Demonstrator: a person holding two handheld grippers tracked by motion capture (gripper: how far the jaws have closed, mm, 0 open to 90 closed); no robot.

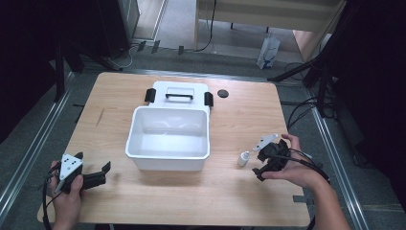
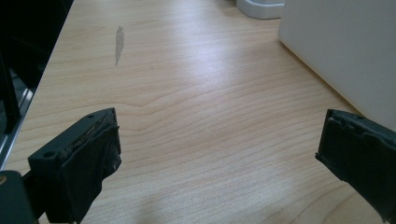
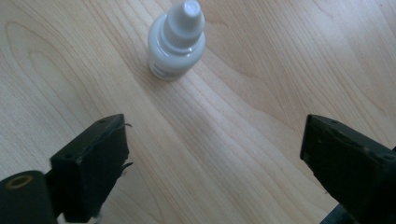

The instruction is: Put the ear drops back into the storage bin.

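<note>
The right gripper (image 3: 212, 163) gapes wide and empty — a small white bottle (image 3: 176, 41) stands upright just ahead; the left gripper (image 2: 219, 158) is likewise wide, empty.

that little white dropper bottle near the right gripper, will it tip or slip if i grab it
The dropper bottle stands upright, tall on a narrow base, so a nudge near the cap would probably tip it. Its round body would then likely roll. It looks like smooth plastic, small and probably light, so the open right gripper might let it slip unless centred.
</note>
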